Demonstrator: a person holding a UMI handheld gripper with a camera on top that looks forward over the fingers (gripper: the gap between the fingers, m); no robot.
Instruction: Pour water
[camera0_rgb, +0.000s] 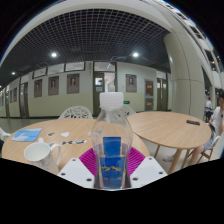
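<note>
A clear plastic water bottle (111, 140) with a white cap and a blue label stands upright between my fingers, which press on its lower body from both sides. My gripper (111, 168) is shut on it; the magenta pads (89, 161) show at either side of the bottle. The bottle is held above the near edge of a round wooden table (60, 140). A white paper cup (41, 154) stands on the table, to the left of the bottle and just ahead of my left finger.
A blue packet (27, 134) and small dark items lie on the table's left part. A second round table (170, 127) with white chairs stands to the right. A wall with framed pictures and doors is far behind.
</note>
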